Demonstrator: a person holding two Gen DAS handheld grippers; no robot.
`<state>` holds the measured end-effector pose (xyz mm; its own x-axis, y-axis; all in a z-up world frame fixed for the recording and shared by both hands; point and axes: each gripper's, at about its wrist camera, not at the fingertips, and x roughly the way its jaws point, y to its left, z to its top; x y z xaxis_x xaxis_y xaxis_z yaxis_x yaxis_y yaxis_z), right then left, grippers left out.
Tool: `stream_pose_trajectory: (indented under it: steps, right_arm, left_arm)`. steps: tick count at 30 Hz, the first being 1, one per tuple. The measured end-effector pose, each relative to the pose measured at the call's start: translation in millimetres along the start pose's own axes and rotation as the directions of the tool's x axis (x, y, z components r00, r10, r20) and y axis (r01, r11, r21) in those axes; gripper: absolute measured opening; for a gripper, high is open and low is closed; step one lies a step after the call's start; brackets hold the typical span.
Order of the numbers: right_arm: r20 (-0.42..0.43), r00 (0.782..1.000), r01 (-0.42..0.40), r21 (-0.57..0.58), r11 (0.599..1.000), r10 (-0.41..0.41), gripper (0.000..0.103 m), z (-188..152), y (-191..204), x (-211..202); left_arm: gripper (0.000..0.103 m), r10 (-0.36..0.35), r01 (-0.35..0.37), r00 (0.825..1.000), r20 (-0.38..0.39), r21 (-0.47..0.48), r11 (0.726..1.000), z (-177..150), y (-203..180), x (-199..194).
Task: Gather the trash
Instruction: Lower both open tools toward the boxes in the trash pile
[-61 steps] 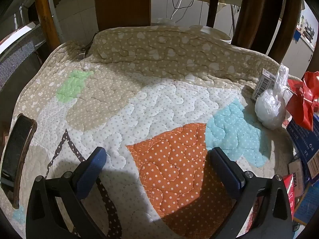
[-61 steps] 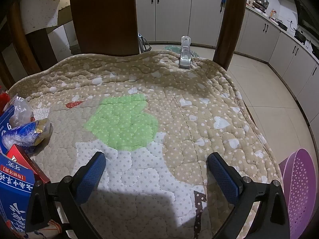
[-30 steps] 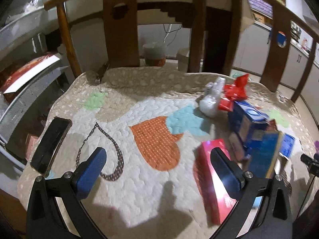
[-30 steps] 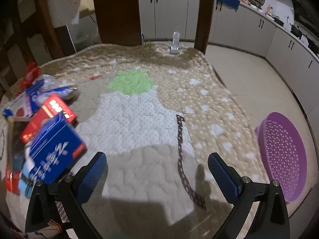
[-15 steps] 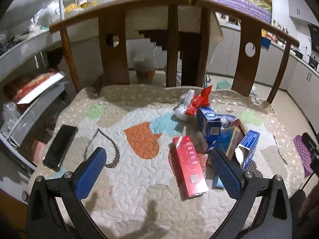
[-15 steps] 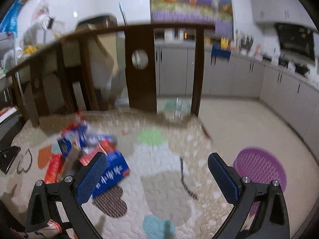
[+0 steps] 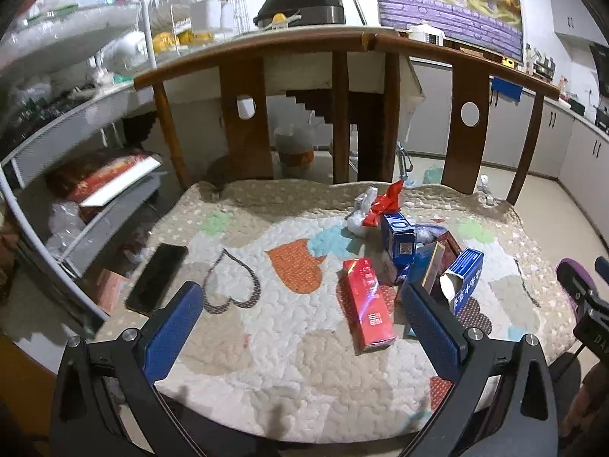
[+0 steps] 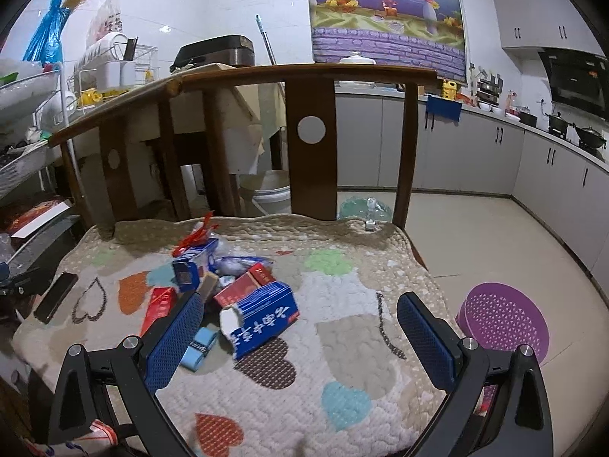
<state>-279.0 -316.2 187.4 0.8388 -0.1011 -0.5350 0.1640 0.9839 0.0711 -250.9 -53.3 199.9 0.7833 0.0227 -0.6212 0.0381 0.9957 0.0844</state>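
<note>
both tools have pulled back and up, wide open and empty, so the trash pile (image 8: 232, 285) sits mid-cushion; take the near blue box (image 8: 262, 314) first, gripping its narrow sides.

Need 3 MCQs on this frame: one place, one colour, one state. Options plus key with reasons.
1. Where is the purple basket?
A. on the quilt
B. on the floor right of the quilt
C. on the shelf

2. Colour of the long flat carton lying nearest the left tool?
A. red
B. green
C. yellow

3. State of both tools?
A. both shut on trash
B. one holding a box
C. both open, empty

Key: B, it sits on the tiles beside the quilt; A, its top face is red; C, the right tool and the left one show spread fingers with nothing between.
</note>
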Motion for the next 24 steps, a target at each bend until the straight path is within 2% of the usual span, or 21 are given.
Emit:
stream_pose_trajectory:
  steps: [12,24]
  right_arm:
    - [-0.034,0.999,-0.019,0.037,0.999,0.02,0.103,-4,4,-13]
    - [-0.059,0.998,-0.035,0.051,0.998,0.038,0.103,-6,4,-9]
  left_arm:
    - [0.103,-0.027,0.027,1.0,0.0,0.055,0.998,-10,-15,-19]
    - [0.103,-0.026,0.029,0.998,-0.059,0.058,0.998,-18,-19,-3]
